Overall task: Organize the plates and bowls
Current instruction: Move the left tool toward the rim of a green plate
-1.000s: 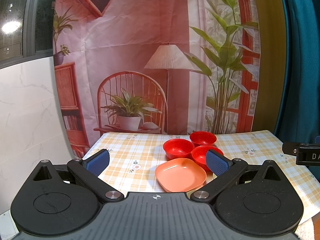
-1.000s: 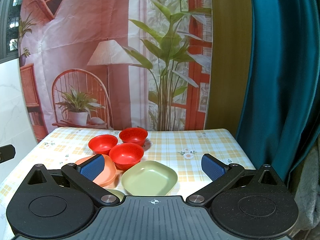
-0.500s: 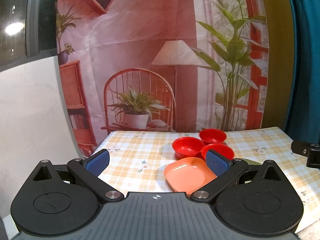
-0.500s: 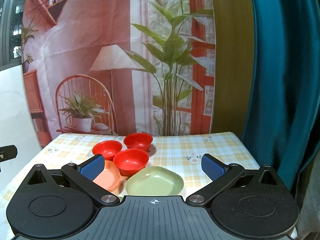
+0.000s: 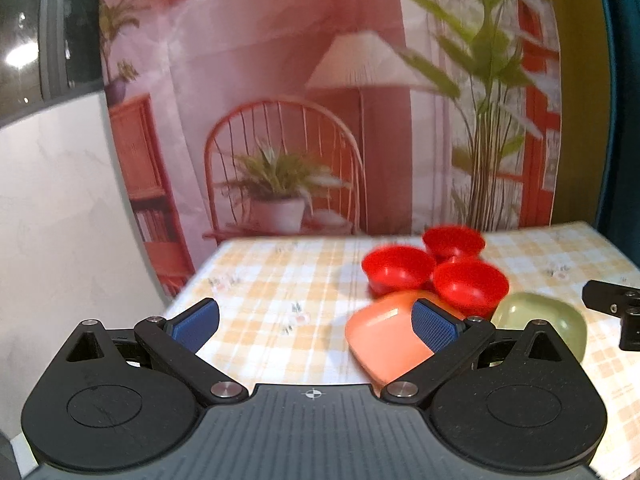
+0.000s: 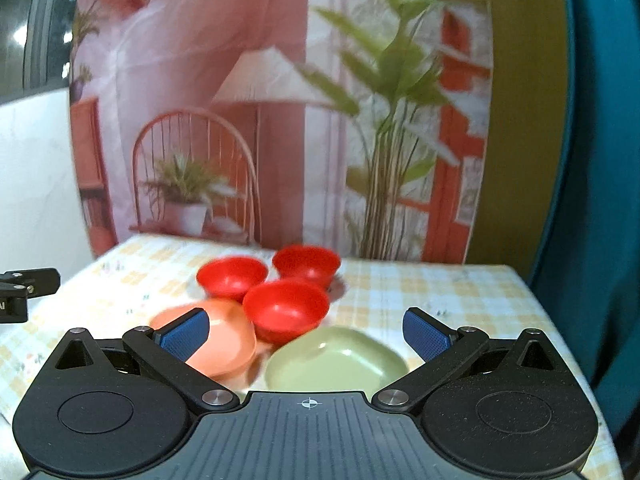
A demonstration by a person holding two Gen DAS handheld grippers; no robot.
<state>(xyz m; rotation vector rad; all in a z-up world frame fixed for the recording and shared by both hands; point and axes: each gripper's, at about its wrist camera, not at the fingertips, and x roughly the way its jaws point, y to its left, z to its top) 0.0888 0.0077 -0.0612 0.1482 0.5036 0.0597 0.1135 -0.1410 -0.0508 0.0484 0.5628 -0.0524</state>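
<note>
- Bench [image 5: 280, 280]: covered with a yellow-and-white checked cloth; a printed backdrop [image 5: 280, 80] of a lamp, chair and plants hangs behind its far edge, and a teal curtain [image 6: 600, 160] hangs at the right.
- Red bowls, three, clustered at mid-bench: far bowl [image 6: 306, 262], left bowl [image 6: 232, 276], near bowl [image 6: 286, 308]. They sit very close together; the blur hides whether the rims touch.
- Orange plate [image 6: 224, 344]: just near and left of the near bowl, partly behind the right claw's left finger in the right wrist view.
- Green plate [image 6: 336, 360]: just right of the orange plate, just near of the near bowl; whether the two plates touch cannot be told.
- Left claw [image 5: 316, 324]: spread wide, holding nothing, held above the near left of the bench; its right pad [image 5: 434, 326] overlaps the orange plate in view.
- Right claw [image 6: 306, 334]: spread wide, holding nothing, held above the near edge with the green plate between its fingers in view.
- Both views are motion-blurred.
</note>
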